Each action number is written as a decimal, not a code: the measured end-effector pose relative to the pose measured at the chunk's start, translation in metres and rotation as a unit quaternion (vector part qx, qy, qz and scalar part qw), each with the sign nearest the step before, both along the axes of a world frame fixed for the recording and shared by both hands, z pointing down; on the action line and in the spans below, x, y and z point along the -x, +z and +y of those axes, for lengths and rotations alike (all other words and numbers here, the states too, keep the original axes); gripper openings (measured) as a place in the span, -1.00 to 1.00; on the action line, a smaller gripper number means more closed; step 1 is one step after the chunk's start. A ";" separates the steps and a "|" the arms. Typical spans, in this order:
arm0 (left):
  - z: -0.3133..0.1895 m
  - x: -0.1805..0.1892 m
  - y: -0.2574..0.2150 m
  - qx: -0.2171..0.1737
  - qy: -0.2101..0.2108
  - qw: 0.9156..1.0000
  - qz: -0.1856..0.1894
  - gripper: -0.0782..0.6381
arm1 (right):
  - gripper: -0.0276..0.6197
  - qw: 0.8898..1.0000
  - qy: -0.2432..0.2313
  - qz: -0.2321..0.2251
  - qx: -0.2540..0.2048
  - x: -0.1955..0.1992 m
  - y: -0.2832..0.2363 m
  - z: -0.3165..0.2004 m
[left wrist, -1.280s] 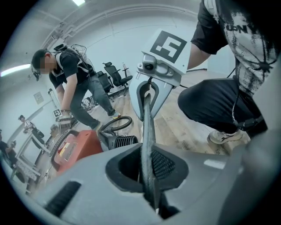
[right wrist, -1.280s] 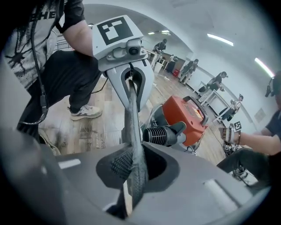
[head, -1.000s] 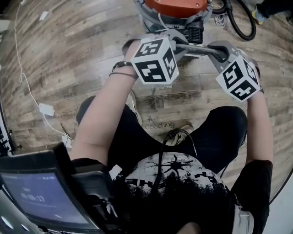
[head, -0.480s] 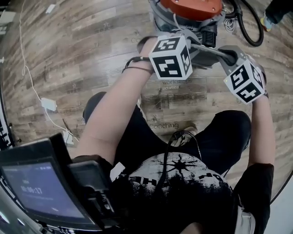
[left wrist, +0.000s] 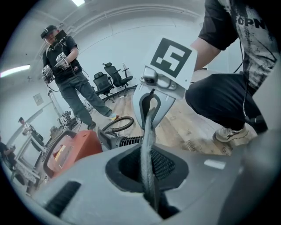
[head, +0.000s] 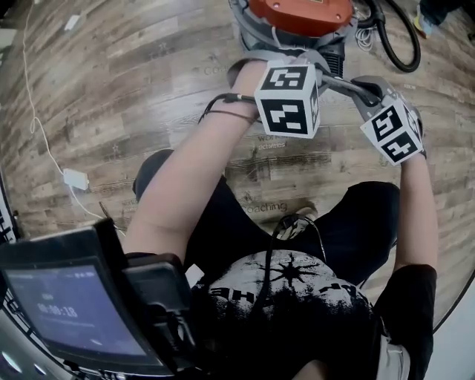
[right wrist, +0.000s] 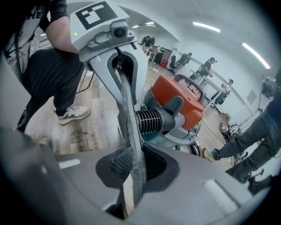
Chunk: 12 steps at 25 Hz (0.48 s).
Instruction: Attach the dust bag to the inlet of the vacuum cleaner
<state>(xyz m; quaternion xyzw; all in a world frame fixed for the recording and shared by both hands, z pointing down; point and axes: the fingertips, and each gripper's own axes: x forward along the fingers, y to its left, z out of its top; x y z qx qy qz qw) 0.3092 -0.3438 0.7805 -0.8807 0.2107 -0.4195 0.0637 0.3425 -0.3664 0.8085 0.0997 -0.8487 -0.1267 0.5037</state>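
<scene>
A pale wood-plank floor (head: 133, 96) fills a large bright room, with office chairs (left wrist: 112, 79) and several people standing in the background of the gripper views. The person with the grippers crouches over the floor, one shoe (left wrist: 232, 134) flat on the planks. A white cable (head: 44, 141) trails across the boards at the left of the head view.

The vacuum cleaner (head: 297, 11), orange on top with a grey body, stands just ahead of both hands, and a black hose (head: 397, 44) curls beside it. A black ribbed collar (right wrist: 151, 121) juts from its side toward the grippers.

The dust bag (left wrist: 148, 132) shows only as a thin grey felt-like band, seen edge-on and pulled taut between the two tools. The left gripper (left wrist: 148, 171) has its jaws nearly together, pinching one end of that band. The right gripper (right wrist: 134, 171) is likewise almost closed and clamps the other end, where a slip of tan card lies against the fabric. In the right gripper view the band crosses in front of the ribbed collar; whether it touches it cannot be told
</scene>
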 end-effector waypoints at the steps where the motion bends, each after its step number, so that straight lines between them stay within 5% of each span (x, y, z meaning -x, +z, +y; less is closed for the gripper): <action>1: -0.003 -0.001 0.001 0.000 0.001 1.000 0.000 -0.70 | -0.80 1.000 0.006 -0.005 0.003 0.001 0.005 -0.004; 8: -0.013 0.010 0.000 0.033 -0.025 0.998 0.042 -0.68 | -0.78 1.000 -0.010 0.016 -0.004 0.007 -0.008 -0.007; 12: -0.018 0.029 0.027 0.051 -0.037 0.998 0.030 -0.68 | -0.79 0.996 -0.053 0.063 -0.021 0.023 -0.015 -0.006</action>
